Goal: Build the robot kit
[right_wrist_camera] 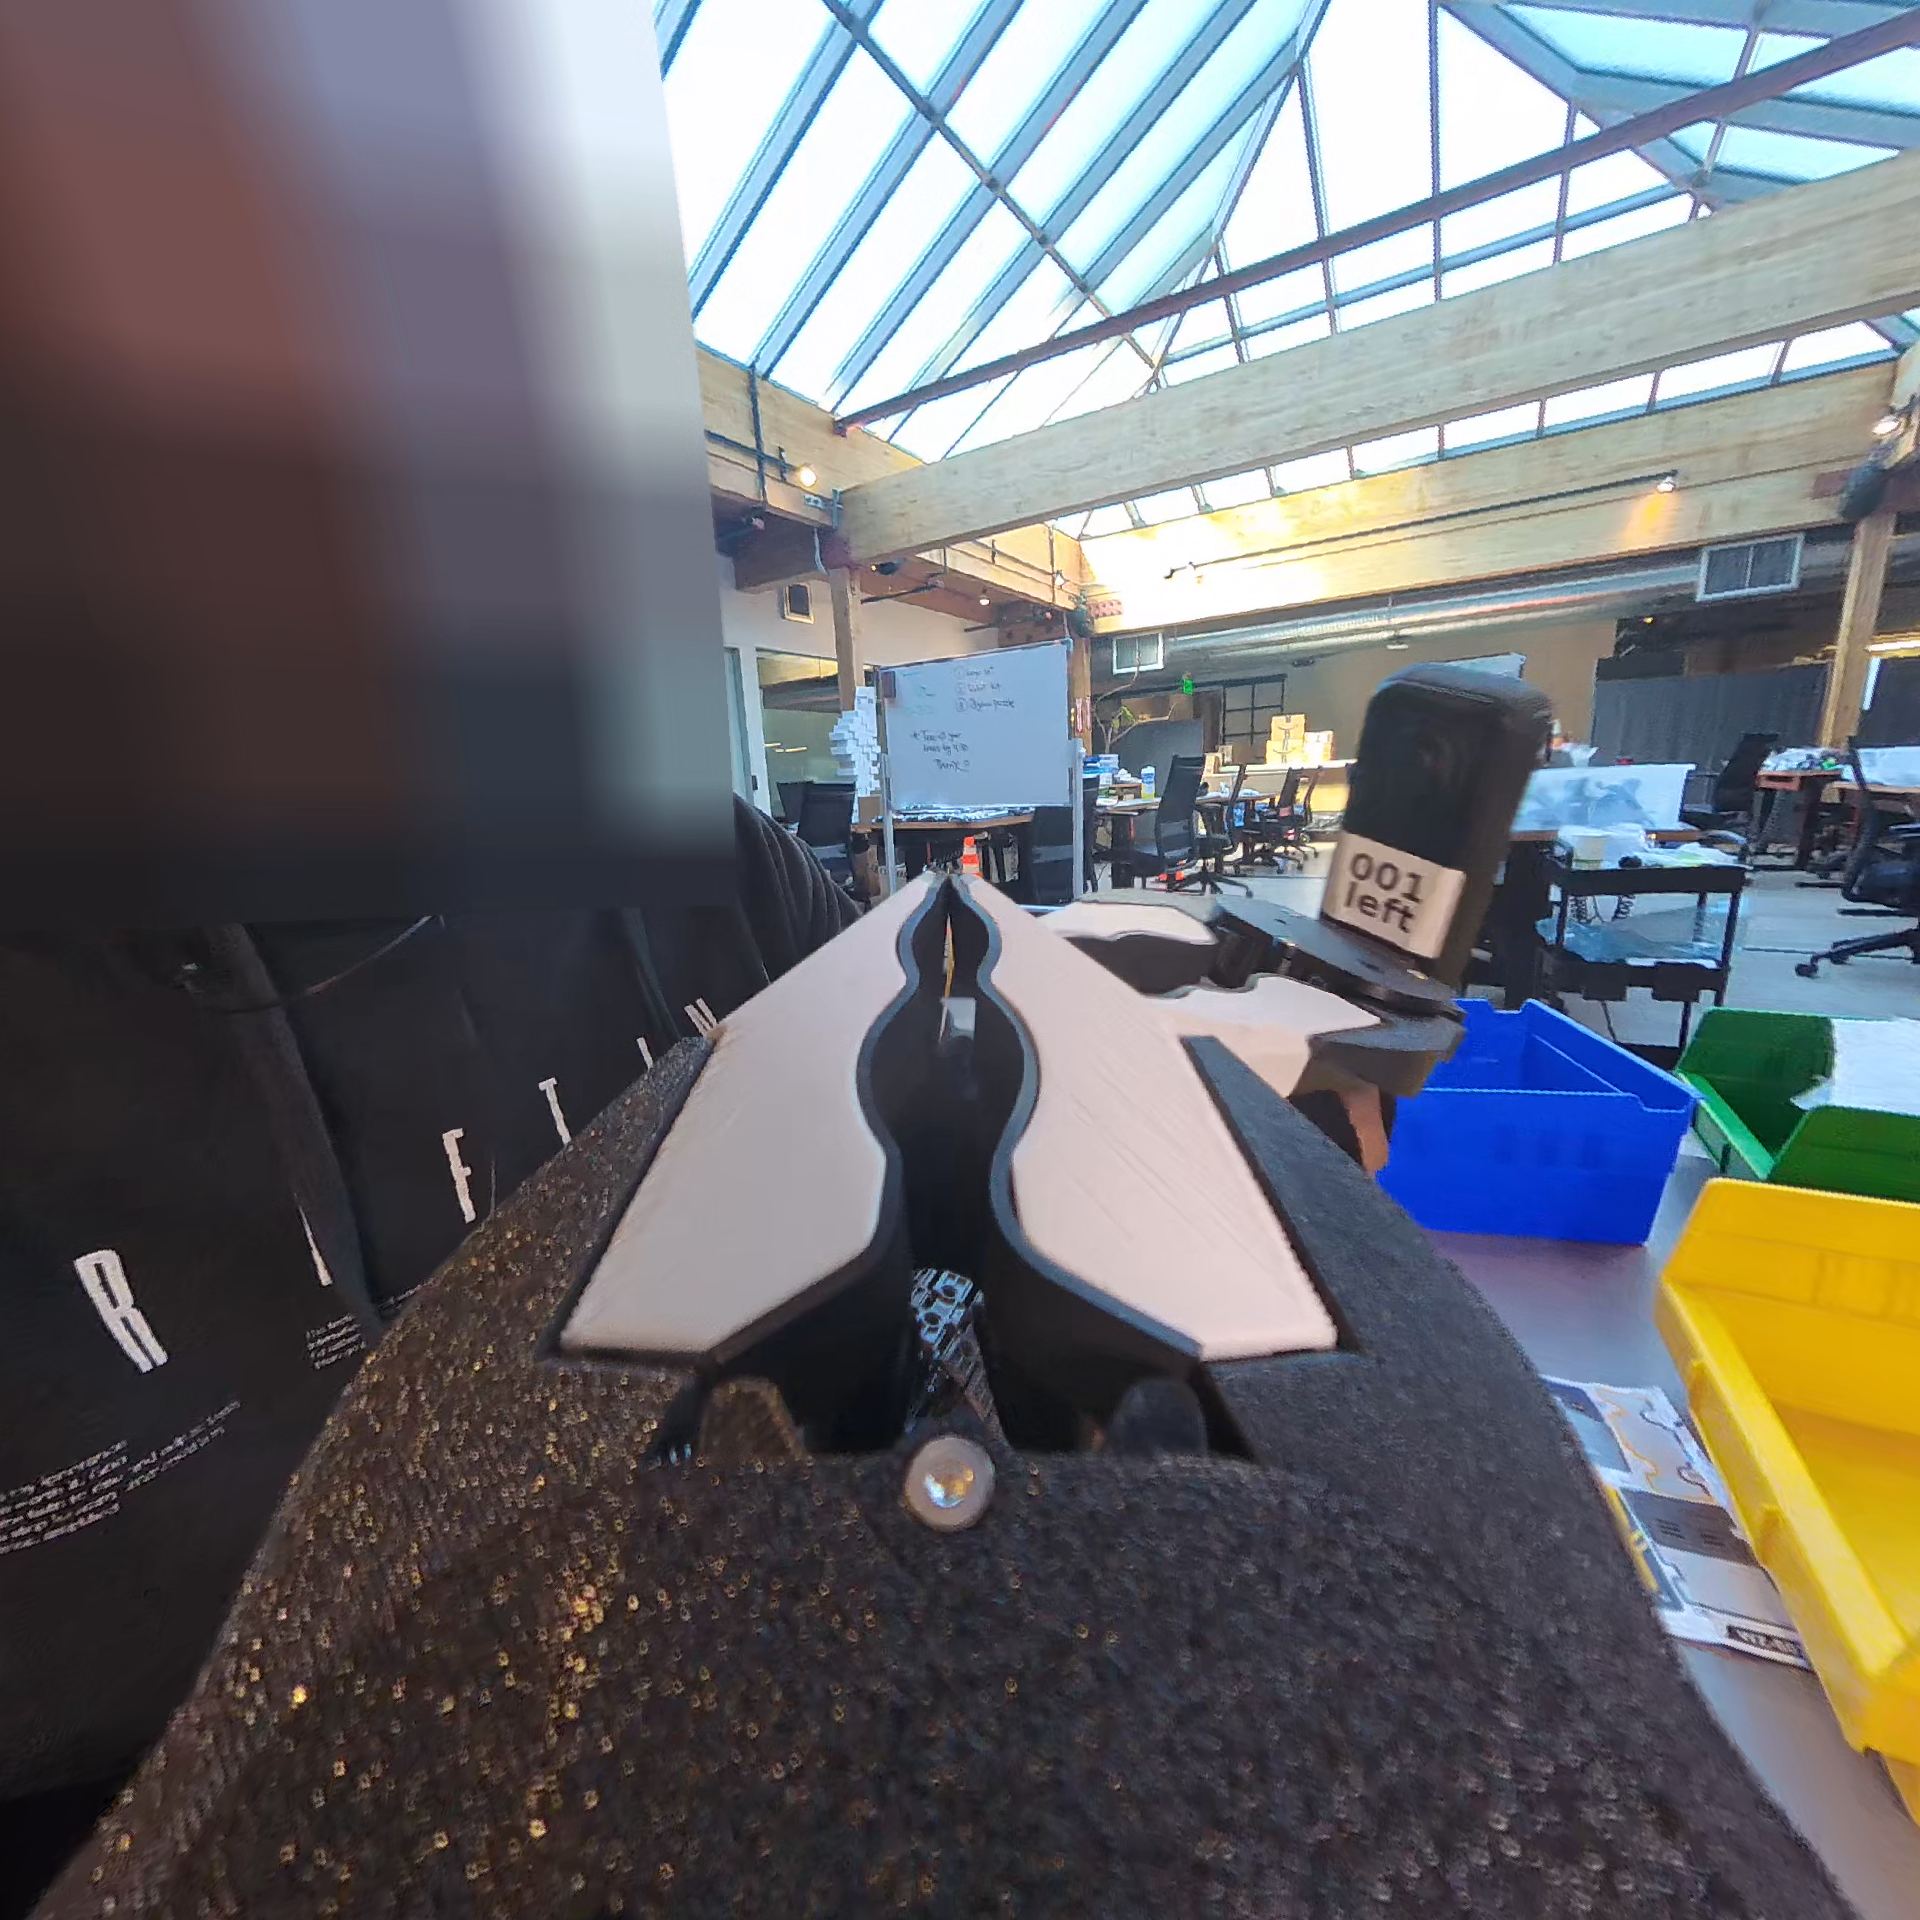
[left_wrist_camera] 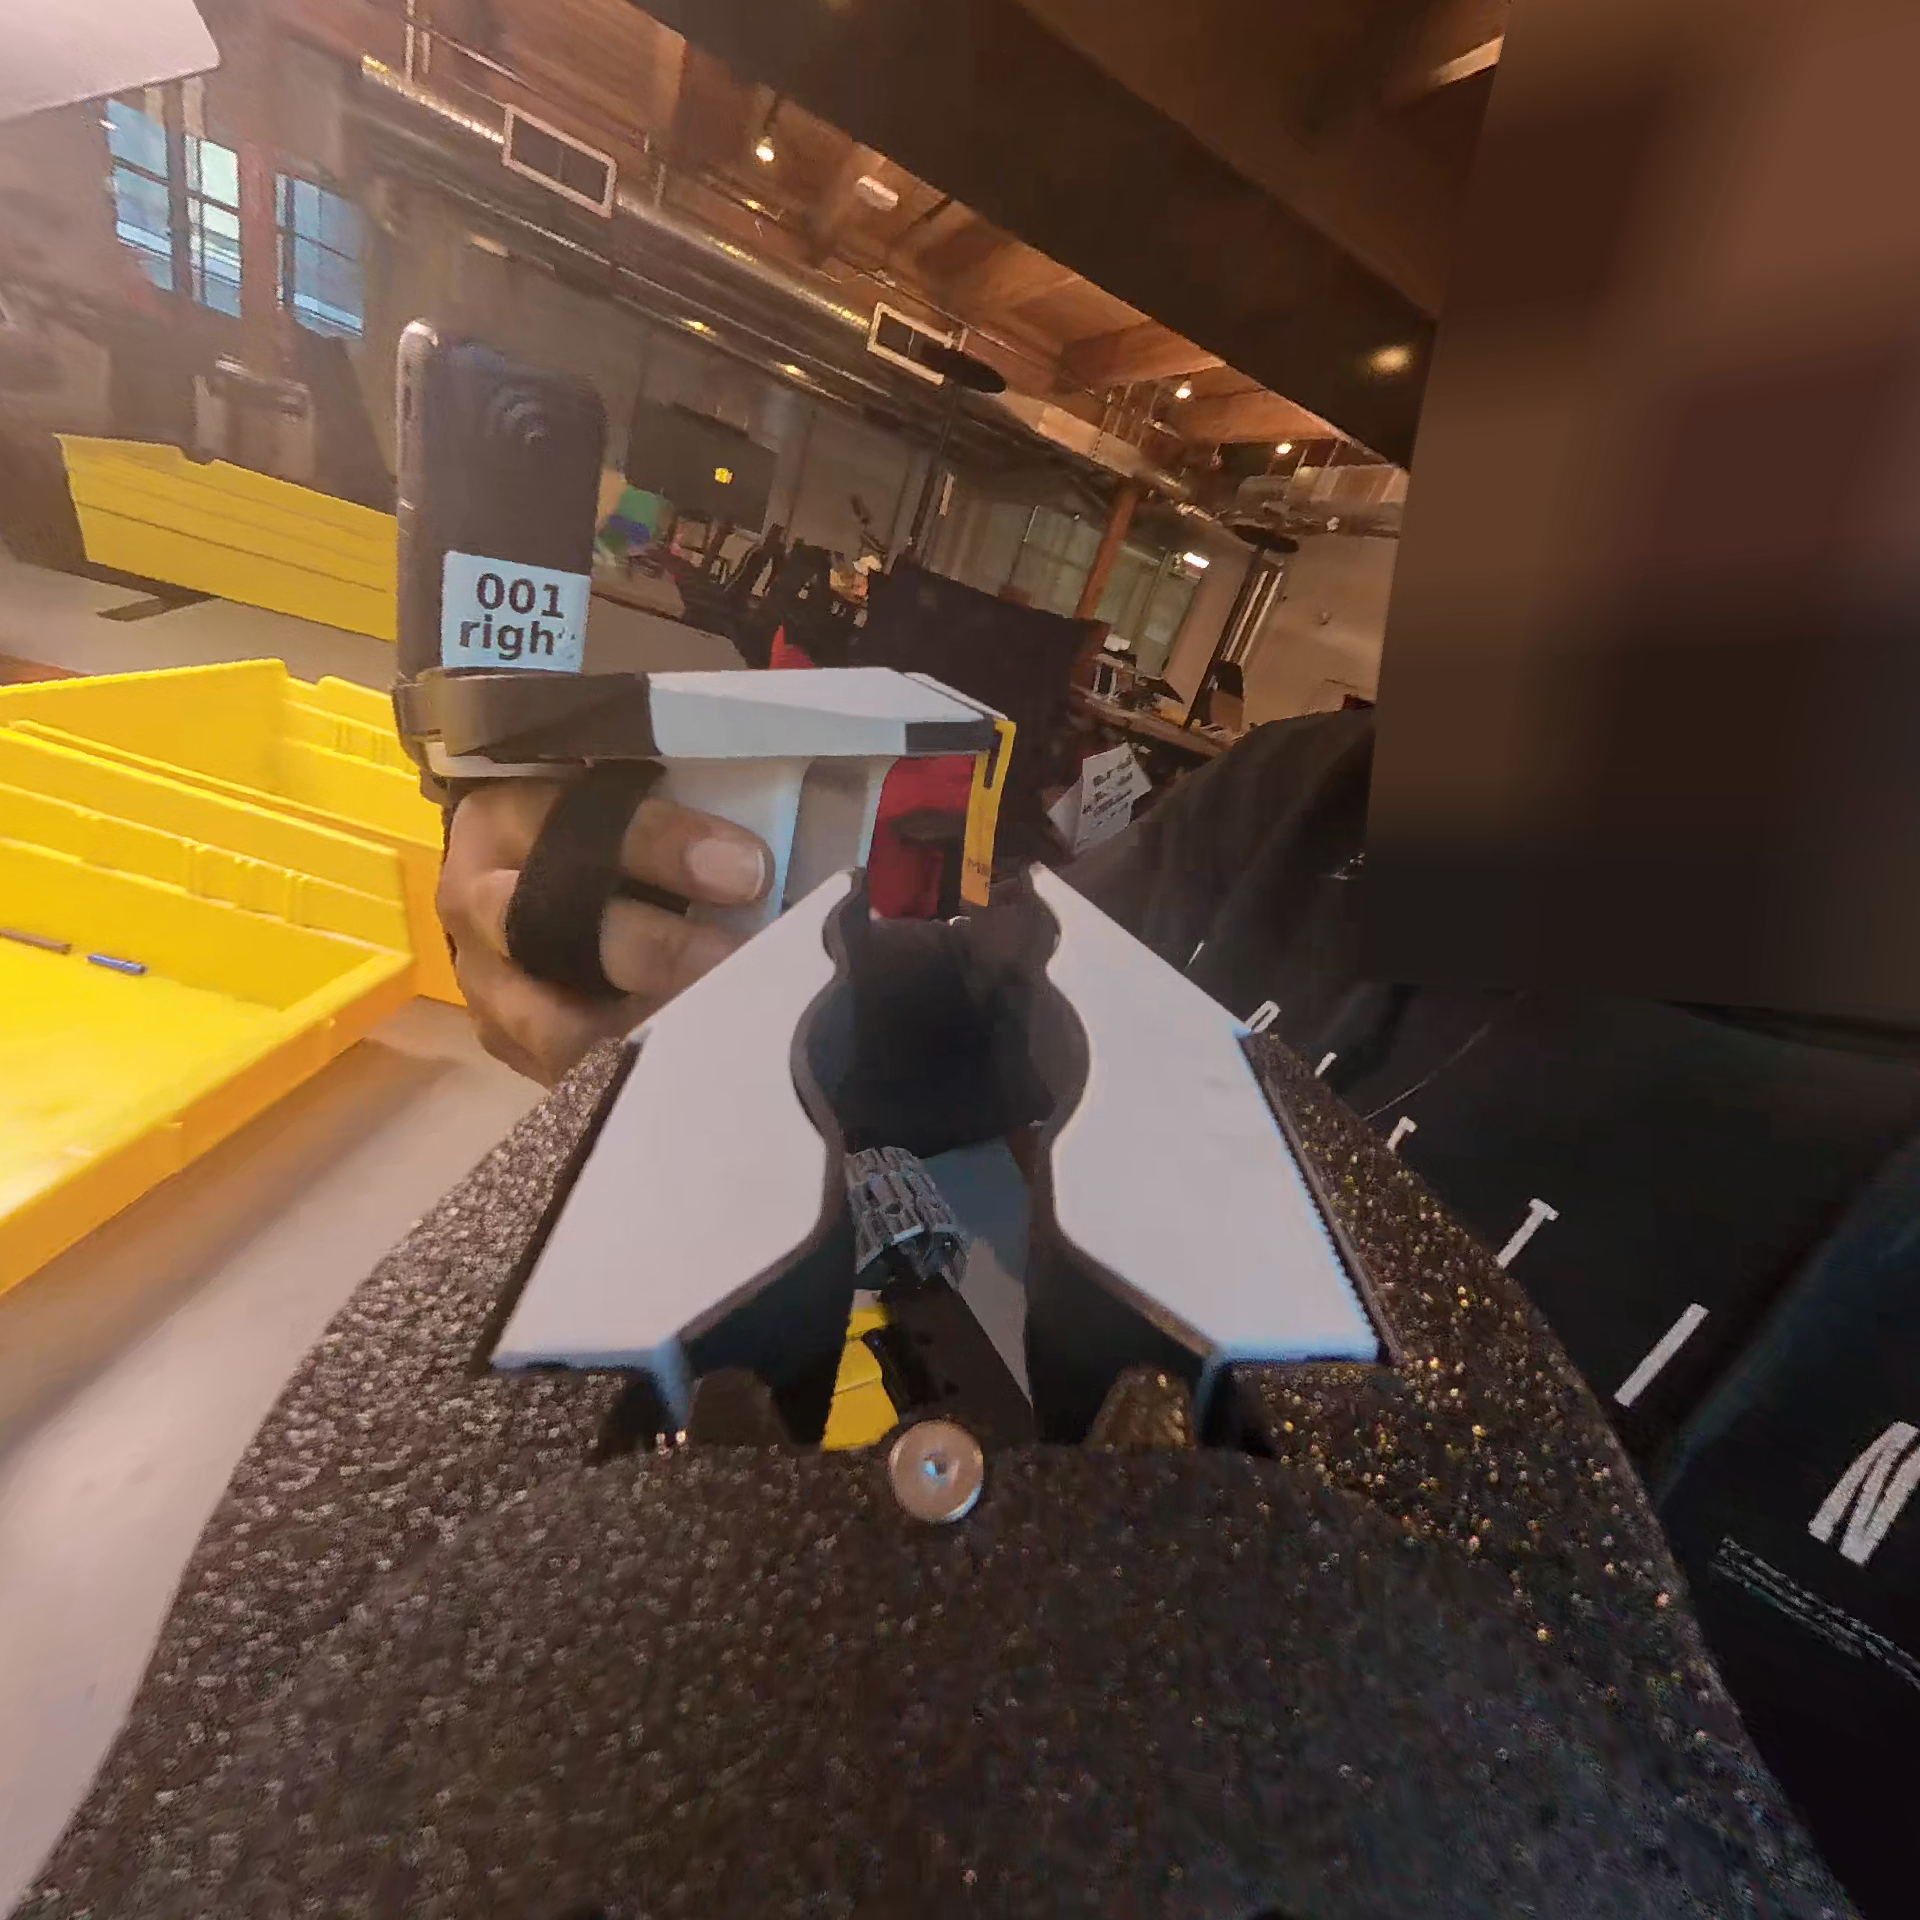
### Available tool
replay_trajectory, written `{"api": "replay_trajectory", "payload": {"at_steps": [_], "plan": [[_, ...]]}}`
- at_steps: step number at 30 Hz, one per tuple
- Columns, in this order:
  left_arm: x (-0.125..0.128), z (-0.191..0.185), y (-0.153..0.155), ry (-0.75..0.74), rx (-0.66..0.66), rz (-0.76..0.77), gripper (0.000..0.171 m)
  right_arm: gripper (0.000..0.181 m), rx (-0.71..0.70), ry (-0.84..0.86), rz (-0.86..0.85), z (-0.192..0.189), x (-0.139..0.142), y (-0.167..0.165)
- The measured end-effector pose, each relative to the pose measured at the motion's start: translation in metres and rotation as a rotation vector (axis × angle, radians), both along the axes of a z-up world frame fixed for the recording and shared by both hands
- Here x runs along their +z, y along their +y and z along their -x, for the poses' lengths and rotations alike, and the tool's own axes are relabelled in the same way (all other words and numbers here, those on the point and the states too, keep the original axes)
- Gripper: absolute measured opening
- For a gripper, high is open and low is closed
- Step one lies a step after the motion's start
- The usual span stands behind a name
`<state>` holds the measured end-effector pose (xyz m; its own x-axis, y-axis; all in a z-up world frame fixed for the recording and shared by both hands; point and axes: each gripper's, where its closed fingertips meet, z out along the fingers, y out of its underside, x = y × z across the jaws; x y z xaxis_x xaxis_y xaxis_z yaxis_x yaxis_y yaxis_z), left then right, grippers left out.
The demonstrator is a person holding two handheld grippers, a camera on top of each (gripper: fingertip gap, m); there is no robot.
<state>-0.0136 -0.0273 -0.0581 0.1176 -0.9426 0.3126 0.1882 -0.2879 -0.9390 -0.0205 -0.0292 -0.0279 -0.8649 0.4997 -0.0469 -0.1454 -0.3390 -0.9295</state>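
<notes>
1. Left gripper [left_wrist_camera: 943,888] – the jaws are slightly spread. A narrow gap remains at the tips and nothing sits between them. You hold it raised above the grey table [right_wrist_camera: 1558,1309], pointing at the other gripper, which is the nearest thing to it. The black clothing [left_wrist_camera: 1558,1143] of the person lies just to its right.

2. Right gripper [right_wrist_camera: 948,883] – the jaws are pressed together at the tips. A thin yellow sliver [right_wrist_camera: 949,956] shows in the slit behind the tips; you cannot tell from either view whether it is pinched or only seen through the slit. A hand [left_wrist_camera: 582,904] with a black strap across the fingers grips the handle. A black camera [left_wrist_camera: 499,488] with a pale label stands upright on the rear of the body.

3. Surroundings:
- Yellow bins [left_wrist_camera: 208,935] stand on the table in the left wrist view, beyond and beside the hand.
- In the right wrist view, a blue bin [right_wrist_camera: 1538,1122], a green bin [right_wrist_camera: 1766,1101] and a yellow bin [right_wrist_camera: 1818,1403] stand on the table.
- A printed sheet [right_wrist_camera: 1662,1507] lies flat, just beside that yellow bin.
- A whiteboard [right_wrist_camera: 977,727] stands well behind, in the open office.
</notes>
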Motion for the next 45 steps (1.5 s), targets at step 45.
{"api": "replay_trajectory", "payload": {"at_steps": [45], "plan": [[0.007,0.050,0.059,0.626,0.915,-0.624,0.000,0.013,-0.368,-0.028,0.074,0.021,0.010,0.068]]}}
